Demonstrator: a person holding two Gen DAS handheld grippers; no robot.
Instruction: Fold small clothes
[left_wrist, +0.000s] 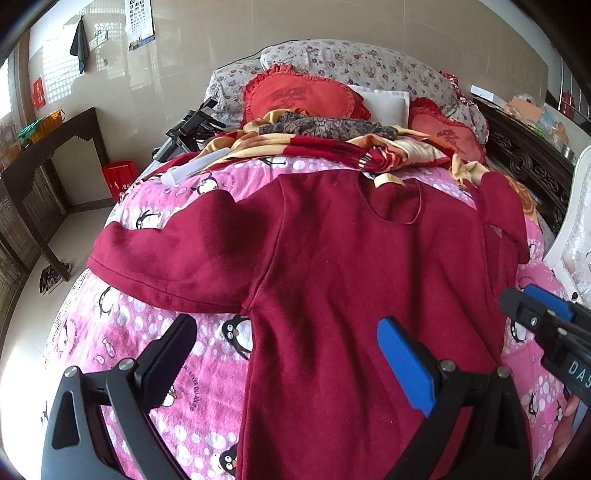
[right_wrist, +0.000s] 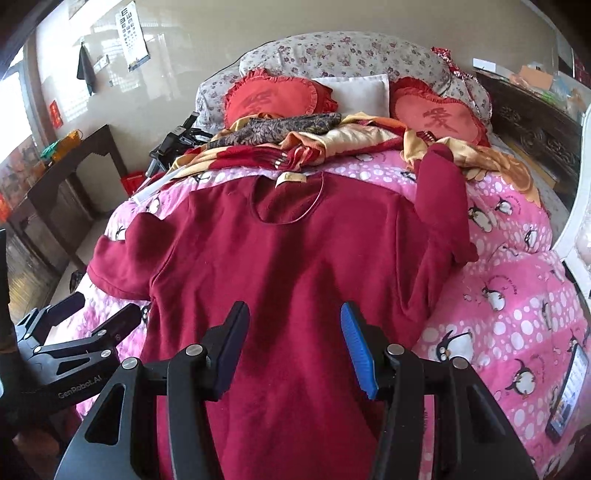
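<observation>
Nearest the cameras, the left gripper (left_wrist: 288, 354) hangs with its fingers spread wide and nothing between them, its left finger above the bare quilt and its blue pad above the shirt's body. The right gripper (right_wrist: 291, 350) is likewise spread and empty, poised over the lower middle of the garment. The dark red shirt (right_wrist: 280, 258) lies face up and flat on the pink penguin quilt (right_wrist: 517, 295), hem toward the operator and collar at 12 o'clock. Its left sleeve (left_wrist: 166, 254) stretches out toward 9 o'clock; the right sleeve (right_wrist: 443, 206) is bent upward toward 1 o'clock. Judgement: folding has not begun, and this is the approach before the first grasp. The next move calls for each gripper to close on a sleeve or side edge and carry it across the body. Beyond the collar lies a patterned blanket (right_wrist: 351, 140), then red heart cushions (right_wrist: 277, 96).
</observation>
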